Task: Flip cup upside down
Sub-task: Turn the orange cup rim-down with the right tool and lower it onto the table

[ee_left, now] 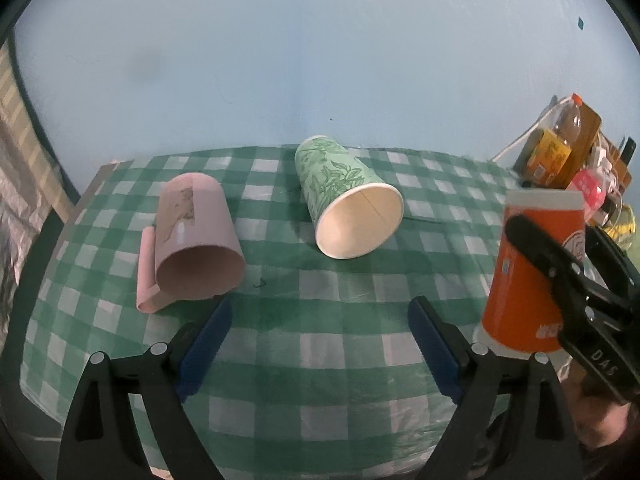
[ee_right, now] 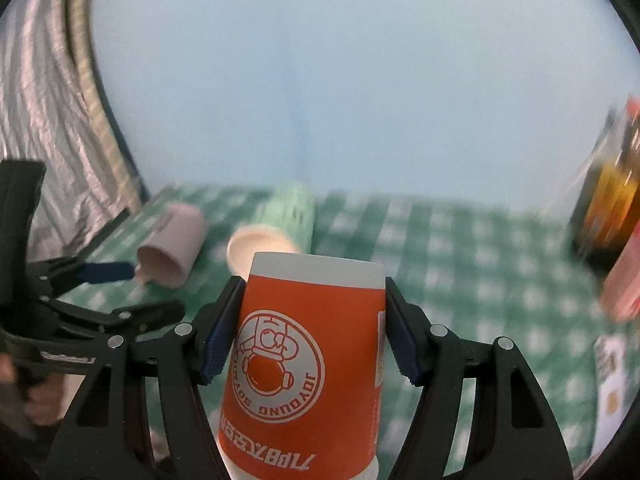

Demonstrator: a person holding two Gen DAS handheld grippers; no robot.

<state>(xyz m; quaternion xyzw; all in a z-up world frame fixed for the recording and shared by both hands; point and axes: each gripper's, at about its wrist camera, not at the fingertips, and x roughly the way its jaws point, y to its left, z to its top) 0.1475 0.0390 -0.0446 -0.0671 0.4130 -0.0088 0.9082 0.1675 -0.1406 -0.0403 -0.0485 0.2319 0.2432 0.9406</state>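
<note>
My right gripper (ee_right: 314,324) is shut on an orange paper cup (ee_right: 304,364), held upside down with its white base on top, just above the green checked tablecloth (ee_left: 320,344). The same orange cup (ee_left: 532,272) shows at the right of the left wrist view, pinched by the right gripper's fingers (ee_left: 552,264). A green leaf-print cup (ee_left: 344,196) lies on its side, mouth toward me. A pink mug (ee_left: 196,236) lies on its side at the left. My left gripper (ee_left: 320,316) is open and empty, low over the cloth in front of both.
A bottle (ee_left: 568,124), boxes and a pink pack (ee_left: 588,192) crowd the table's far right corner. A pale blue wall stands behind the table. The table's left edge (ee_left: 92,188) borders a silvery sheet.
</note>
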